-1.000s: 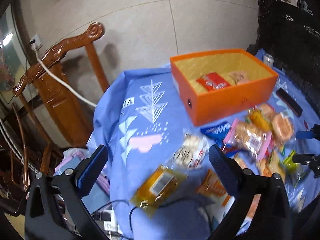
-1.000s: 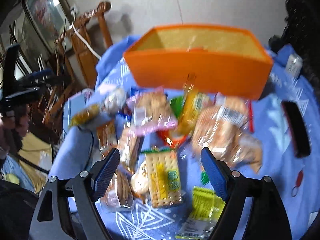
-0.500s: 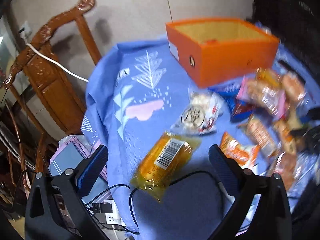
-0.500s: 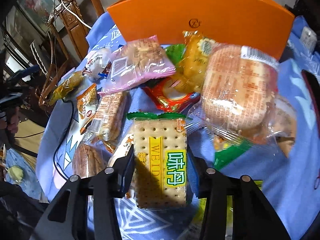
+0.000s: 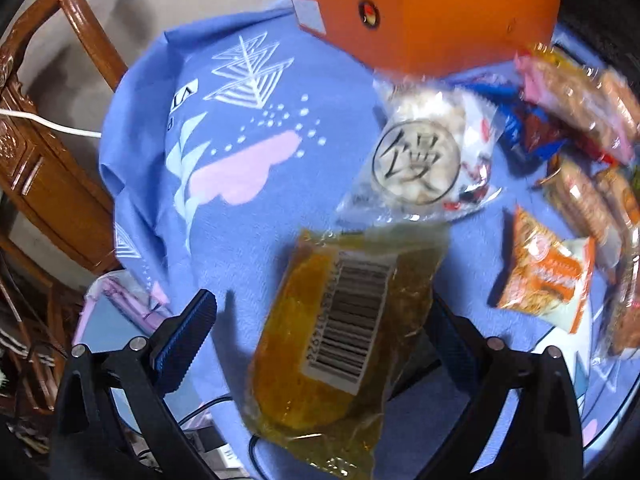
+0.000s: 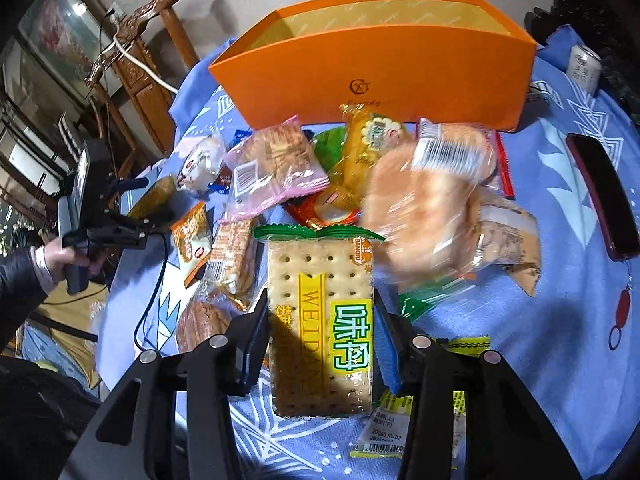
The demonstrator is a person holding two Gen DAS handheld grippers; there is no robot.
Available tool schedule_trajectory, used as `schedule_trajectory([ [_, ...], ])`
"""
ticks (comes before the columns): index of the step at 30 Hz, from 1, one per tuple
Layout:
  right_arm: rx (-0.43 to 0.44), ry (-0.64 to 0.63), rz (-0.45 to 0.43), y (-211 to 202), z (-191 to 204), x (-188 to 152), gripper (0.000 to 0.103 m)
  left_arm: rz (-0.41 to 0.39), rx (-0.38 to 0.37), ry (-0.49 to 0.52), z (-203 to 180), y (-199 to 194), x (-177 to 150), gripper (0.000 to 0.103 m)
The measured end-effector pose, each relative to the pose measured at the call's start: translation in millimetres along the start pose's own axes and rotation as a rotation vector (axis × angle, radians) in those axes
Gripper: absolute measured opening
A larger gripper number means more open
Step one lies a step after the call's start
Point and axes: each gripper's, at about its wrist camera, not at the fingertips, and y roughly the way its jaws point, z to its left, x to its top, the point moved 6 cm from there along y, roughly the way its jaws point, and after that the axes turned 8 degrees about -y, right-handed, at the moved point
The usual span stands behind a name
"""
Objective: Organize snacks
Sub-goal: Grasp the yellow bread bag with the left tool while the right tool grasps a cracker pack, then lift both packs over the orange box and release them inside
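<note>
My left gripper (image 5: 316,340) is open and points down, its fingers either side of a yellow packet with a barcode (image 5: 344,320) that lies on the blue cloth (image 5: 240,120). The pads stand apart from it. My right gripper (image 6: 322,336) is shut on a green-topped cracker pack (image 6: 320,320), pads pressed on its two long sides. The orange box (image 6: 380,64) stands open behind the snack pile (image 6: 420,192). In the right wrist view a hand (image 6: 60,256) holds the left gripper (image 6: 132,216) at the table's left edge.
A clear bag with a round label (image 5: 420,160) and an orange packet (image 5: 548,280) lie near the yellow one. A dark phone (image 6: 604,200) and a can (image 6: 584,66) sit to the right. A wooden chair (image 5: 40,120) stands left; a black cable (image 6: 152,280) hangs off the table edge.
My left gripper has sunk toward the yellow packet, which now lies between its open fingers. My right gripper has closed on the cracker pack, and the orange box's inside has come back into its view.
</note>
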Motion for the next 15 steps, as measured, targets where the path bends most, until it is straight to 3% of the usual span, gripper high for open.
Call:
schedule_trajectory([
  [1,-0.002,0.009,-0.004,-1.8,-1.2,1.4,0.047,0.012,-0.041,-0.015,-3.8,0.5,-0.8,0.084],
  [4,-0.005,0.021,-0.011,-4.8,0.2,4.5,0.047,0.006,-0.102,-0.057,-11.5,-2.4,-1.4,0.06],
  [6,-0.009,0.021,-0.015,-5.2,1.4,7.2,0.047,-0.004,-0.118,-0.084,-14.8,-4.7,-2.8,0.052],
  [11,-0.013,0.023,-0.033,-10.9,1.9,10.8,0.047,-0.022,-0.116,-0.123,-21.3,-17.0,-7.8,0.041],
  [15,-0.014,0.02,-0.053,-19.5,2.8,14.1,0.047,-0.058,-0.125,-0.169,-24.3,-38.9,-10.0,0.04],
])
